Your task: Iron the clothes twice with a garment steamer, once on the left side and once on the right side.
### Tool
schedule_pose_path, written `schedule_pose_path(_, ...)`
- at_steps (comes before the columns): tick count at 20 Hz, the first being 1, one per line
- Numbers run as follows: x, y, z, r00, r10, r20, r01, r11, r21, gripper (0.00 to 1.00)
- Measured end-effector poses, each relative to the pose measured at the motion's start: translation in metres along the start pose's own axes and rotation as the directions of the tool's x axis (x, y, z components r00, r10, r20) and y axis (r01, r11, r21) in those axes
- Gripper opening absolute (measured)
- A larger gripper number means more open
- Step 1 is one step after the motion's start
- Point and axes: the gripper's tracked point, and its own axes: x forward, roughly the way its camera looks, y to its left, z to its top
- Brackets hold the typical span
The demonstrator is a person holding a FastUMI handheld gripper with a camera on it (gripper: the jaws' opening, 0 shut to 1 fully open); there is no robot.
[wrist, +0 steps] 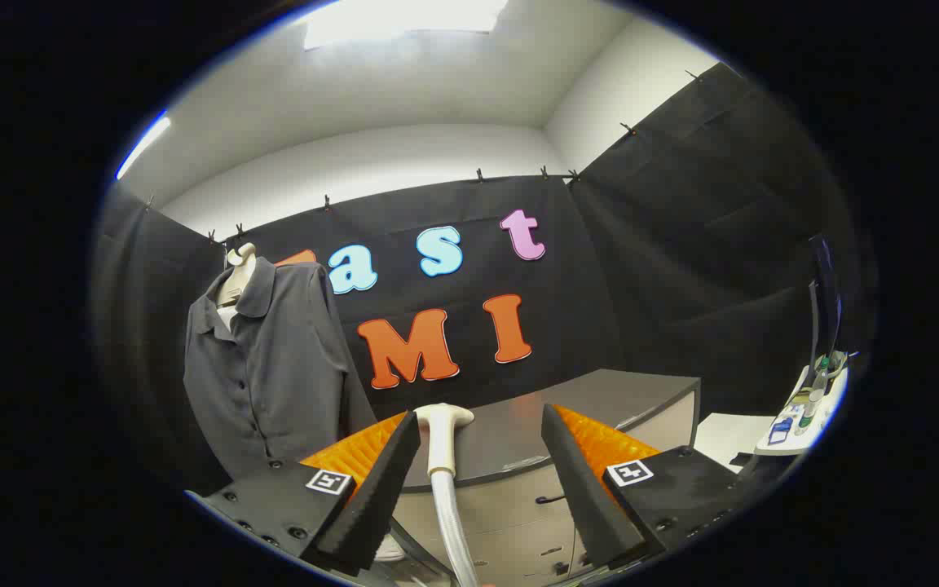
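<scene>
The light comes from a bright ceiling panel (404,18), which is overexposed to plain white, and a thin strip light (143,145) glares beside it. The white walls are evenly lit, while the black cloth absorbs the light. The fisheye lens bends straight lines strongly near the rim. The tongs (479,428), spread apart, look slightly soft.

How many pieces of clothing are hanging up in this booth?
1: a dark grey collared shirt on a pale mannequin bust, beyond the open gripper toward its left. The white steamer head stands between its fingers, ungripped. Other garments may be hidden.
</scene>
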Motion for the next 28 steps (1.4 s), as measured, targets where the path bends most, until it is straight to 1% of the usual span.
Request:
schedule_pose_path(6, -0.009, -0.004, 0.002, 1.000, -0.013, 0.002, 0.013, 1.000, -0.005, 0.98)
schedule_pose_path(11, -0.008, 0.002, -0.001, 1.000, -0.004, -0.006, 0.004, 1.000, -0.007, 0.98)
schedule_pose_path(17, -0.007, 0.004, -0.005, 1.000, -0.006, -0.015, 0.005, 0.999, -0.047, 0.98)
schedule_pose_path(25, -0.002, 0.007, -0.006, 1.000, -0.008, -0.010, 0.007, 0.998, -0.062, 0.98)
schedule_pose_path(28, 0.001, 0.011, -0.007, 1.000, 0.003, -0.007, -0.003, 0.998, -0.061, 0.98)
